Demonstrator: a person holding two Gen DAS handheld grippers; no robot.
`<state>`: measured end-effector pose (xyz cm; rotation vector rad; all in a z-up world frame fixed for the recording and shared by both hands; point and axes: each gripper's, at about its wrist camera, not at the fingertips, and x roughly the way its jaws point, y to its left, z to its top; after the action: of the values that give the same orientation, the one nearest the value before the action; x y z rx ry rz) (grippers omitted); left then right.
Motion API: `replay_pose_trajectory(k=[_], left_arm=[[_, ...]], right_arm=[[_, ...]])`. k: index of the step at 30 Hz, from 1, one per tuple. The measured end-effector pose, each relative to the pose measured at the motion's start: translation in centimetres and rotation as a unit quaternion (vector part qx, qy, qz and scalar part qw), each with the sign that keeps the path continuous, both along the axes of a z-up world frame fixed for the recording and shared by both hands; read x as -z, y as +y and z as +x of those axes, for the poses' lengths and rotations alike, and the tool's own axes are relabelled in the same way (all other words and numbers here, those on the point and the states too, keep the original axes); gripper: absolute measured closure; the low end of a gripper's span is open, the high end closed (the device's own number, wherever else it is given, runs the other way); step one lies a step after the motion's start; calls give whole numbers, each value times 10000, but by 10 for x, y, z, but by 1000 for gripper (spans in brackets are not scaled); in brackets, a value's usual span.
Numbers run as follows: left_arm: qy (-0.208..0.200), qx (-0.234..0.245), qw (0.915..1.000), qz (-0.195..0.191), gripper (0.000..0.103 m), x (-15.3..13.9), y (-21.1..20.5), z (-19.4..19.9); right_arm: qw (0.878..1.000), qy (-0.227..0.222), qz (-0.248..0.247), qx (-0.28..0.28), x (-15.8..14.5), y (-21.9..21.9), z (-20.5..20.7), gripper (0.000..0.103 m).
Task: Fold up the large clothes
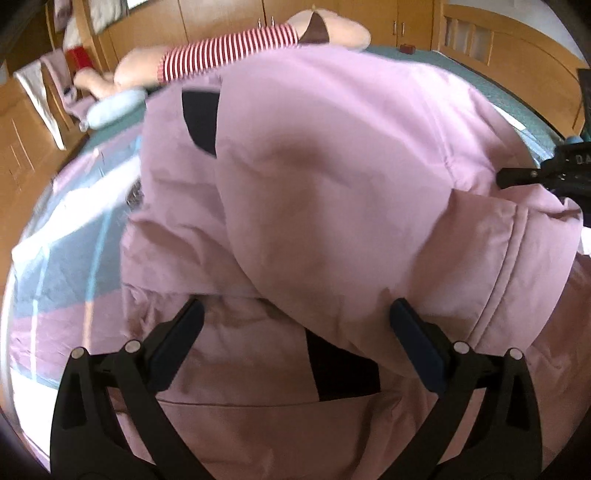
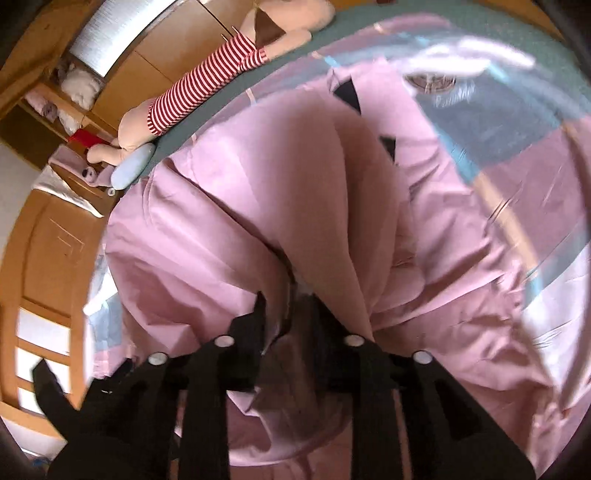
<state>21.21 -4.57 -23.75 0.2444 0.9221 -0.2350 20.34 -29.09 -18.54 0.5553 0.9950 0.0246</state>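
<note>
A large pink garment (image 1: pixel 332 166) with black patches lies bunched on the bed and fills both views; it also shows in the right wrist view (image 2: pixel 240 206). My left gripper (image 1: pixel 295 314) is open, its jaws wide apart just above a fold of the garment, holding nothing. My right gripper (image 2: pixel 291 317) is shut on a gathered fold of the pink garment, which rises in a ridge from between its fingers. The right gripper's black body (image 1: pixel 554 173) shows at the right edge of the left wrist view, against the garment.
The bed has a pink, blue and white patterned cover (image 1: pixel 59 251) over a green sheet (image 2: pixel 369 22). A plush doll in a red-striped shirt (image 1: pixel 229 55) and a light blue cushion (image 1: pixel 110 109) lie at the far side. Wooden wardrobes (image 1: pixel 221 18) and shelves stand behind.
</note>
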Motion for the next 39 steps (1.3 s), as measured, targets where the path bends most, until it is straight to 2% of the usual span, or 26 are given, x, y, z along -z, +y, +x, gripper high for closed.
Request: replay_pose_trajectory(k=[3,7,11,14,18,19,21,26,29,32,35,37,39], left_arm=[[-189,89,9997,129,2,-6,-5,-6],[-239,170,9993,215,2,-9,-9,-6],[-255,182,9992,248,2,-10,-13,-8],[-228,166,9993,235,2,-7,-14,-11],[-188,156,9995,199,2,-4,-12,-7],[-167,160,9996,165,2,-4,-13,-7],[-83,191,9997,110,2,-2,-13,-6],[-81,196,9997,137,2,-1,-14,-6],[-63,164,9998,121,2,-1,-11,-6],[-93,92,9999,73,2,-5,-6,-6],[-87,-36,10000,12,2,-8,2,-2],[-28,-90,10000,9,2,-6,4,1],[39,-114,9999,2,2,-2,6,4]], right_arm=[[9972,-397,-633,65,-25,2,-7,72],[9786,-1250,-1623,178,-62,17,-36,70],[9727,-1719,-1453,-564,-69,32,-44,70],[9694,-1345,-1797,-996,-52,52,-34,70],[9709,-246,-2298,-632,-9,42,-10,69],[9751,-29,-2143,-565,3,32,-5,69],[9780,136,-2024,-483,12,27,0,67],[9658,252,-2523,-547,20,40,4,64],[9699,217,-2363,-542,17,37,4,62],[9804,-278,-1911,-388,-8,28,-10,62],[9767,-1018,-1856,-350,-39,29,-27,62],[9745,-1459,-1541,-732,-54,37,-37,62],[9719,-1592,-1272,-1180,-56,49,-40,62]])
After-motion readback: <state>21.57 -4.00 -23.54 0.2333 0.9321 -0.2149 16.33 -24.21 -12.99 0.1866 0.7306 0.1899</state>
